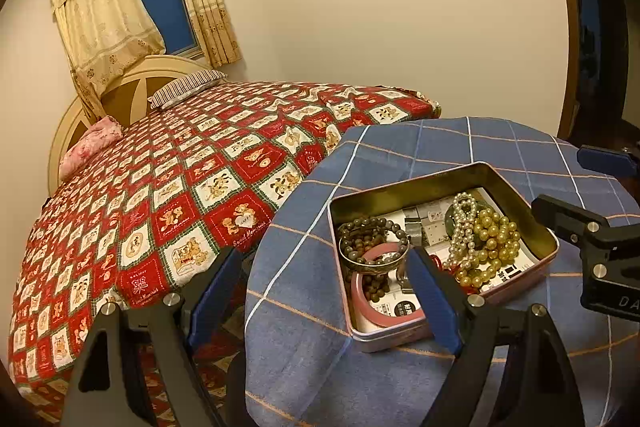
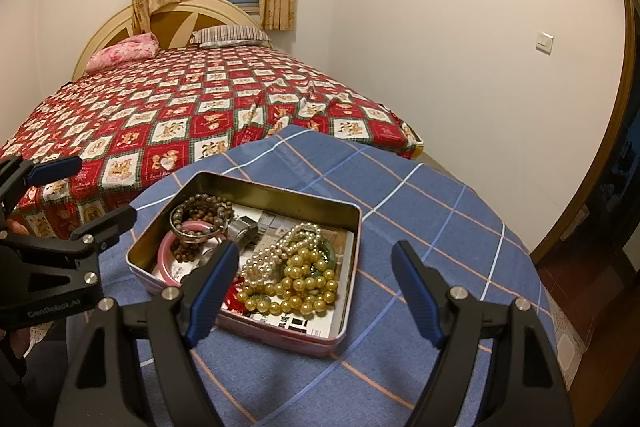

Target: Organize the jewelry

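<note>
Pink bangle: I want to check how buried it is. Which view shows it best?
The left wrist view: the pink bangle shows most of its ring under dark beads. The right wrist view shows only an arc.

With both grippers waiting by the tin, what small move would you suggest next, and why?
Probably ease the right gripper down toward the gold bead necklace: its jaws stand open and empty, and that strand lies on top of the heap in the open tin, nearest that side.

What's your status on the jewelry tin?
Left gripper open, right gripper open, both empty. Tin on table, jewelry piled inside, untouched. Nothing blocking.
</note>
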{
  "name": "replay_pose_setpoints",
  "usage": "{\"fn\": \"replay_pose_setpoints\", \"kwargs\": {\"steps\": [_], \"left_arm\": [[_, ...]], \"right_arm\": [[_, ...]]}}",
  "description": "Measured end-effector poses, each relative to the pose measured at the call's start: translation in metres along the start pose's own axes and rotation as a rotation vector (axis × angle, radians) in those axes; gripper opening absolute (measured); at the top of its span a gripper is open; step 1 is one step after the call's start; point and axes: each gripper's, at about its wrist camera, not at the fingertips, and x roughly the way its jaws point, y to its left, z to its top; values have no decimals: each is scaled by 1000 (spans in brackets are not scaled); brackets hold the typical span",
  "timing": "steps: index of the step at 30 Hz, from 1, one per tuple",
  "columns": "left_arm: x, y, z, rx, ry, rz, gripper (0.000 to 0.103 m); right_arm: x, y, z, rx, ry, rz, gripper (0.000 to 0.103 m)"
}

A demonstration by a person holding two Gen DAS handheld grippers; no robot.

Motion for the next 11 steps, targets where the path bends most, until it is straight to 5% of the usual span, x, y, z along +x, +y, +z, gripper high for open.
{"fn": "replay_pose_setpoints", "kwargs": {"steps": [11], "left_arm": [[-2, -3, -3, 9, -30, 1, 84]], "right_arm": [[2, -2, -4, 2, 7, -6, 82]]}}
